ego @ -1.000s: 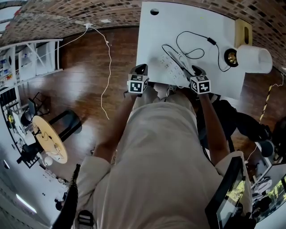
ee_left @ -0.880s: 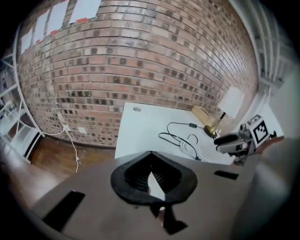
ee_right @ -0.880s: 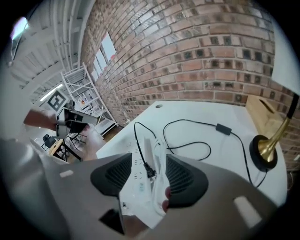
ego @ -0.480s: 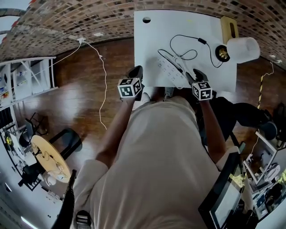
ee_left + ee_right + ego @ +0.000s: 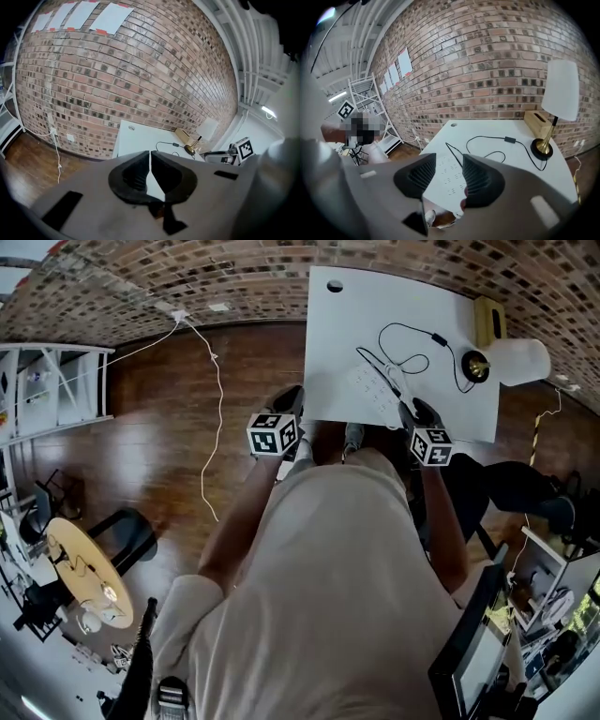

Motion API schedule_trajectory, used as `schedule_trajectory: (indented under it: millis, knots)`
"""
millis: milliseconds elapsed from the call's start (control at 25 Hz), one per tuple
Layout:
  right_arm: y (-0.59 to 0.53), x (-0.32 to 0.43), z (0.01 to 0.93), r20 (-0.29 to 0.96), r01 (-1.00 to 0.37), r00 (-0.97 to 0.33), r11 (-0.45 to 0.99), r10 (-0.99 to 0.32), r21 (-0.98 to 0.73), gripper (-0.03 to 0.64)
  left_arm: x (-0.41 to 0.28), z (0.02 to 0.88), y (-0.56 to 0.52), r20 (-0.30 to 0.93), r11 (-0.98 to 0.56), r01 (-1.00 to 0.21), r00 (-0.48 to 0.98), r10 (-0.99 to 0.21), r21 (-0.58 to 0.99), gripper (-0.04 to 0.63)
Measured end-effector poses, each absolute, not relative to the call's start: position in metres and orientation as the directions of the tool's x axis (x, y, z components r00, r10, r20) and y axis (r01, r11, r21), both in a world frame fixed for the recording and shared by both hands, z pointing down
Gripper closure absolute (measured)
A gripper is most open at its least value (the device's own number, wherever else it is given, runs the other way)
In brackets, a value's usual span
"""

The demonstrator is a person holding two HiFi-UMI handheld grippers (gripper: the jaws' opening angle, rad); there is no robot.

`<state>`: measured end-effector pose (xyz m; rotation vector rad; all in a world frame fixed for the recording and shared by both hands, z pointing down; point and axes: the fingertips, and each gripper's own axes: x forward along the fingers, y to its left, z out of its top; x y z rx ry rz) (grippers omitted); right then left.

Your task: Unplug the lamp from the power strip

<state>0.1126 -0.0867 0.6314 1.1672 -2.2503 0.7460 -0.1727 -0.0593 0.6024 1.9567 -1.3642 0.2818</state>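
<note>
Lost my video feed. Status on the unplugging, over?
Left gripper shut, empty. Right gripper jaws closing on nothing, short of the power strip. Lamp cord untouched. Nothing blocking.

Lamp [image 5: 517, 360] right of power strip [image 5: 373, 391]

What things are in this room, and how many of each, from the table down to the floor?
table: one, white, against the brick wall.
lamp: one, white shade, brass stand, table's right end.
wooden box: one, tan, behind the lamp.
cord: one, black, looped on the table.
power strip: one, white, near the table's front edge.
cable: one, white, trailing across the floor.
shelf unit: one, white, far left.
round table: one, tan, lower left.
person: one, beige clothes, at the table.
left gripper: one, black jaws, shut, empty.
right gripper: one, black jaws apart and closing, nothing held.
</note>
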Motion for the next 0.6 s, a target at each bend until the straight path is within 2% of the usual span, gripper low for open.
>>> schedule_trajectory:
  millis: [240,600]
  knots:
    - [-0.045,0.076,0.625,0.655,-0.862,-0.482,0.449,-0.582,-0.236,0.462,-0.206,0.597,-0.028,0.505,-0.210,-0.864,0.448,-0.738,0.458,0.595]
    - [0.047,0.013,0.643,0.724,-0.811,-0.502,0.549,-0.473,-0.203,0.476,-0.196,0.621,0.003,0.483,-0.296,-0.823,0.534,-0.694,0.485,0.595]
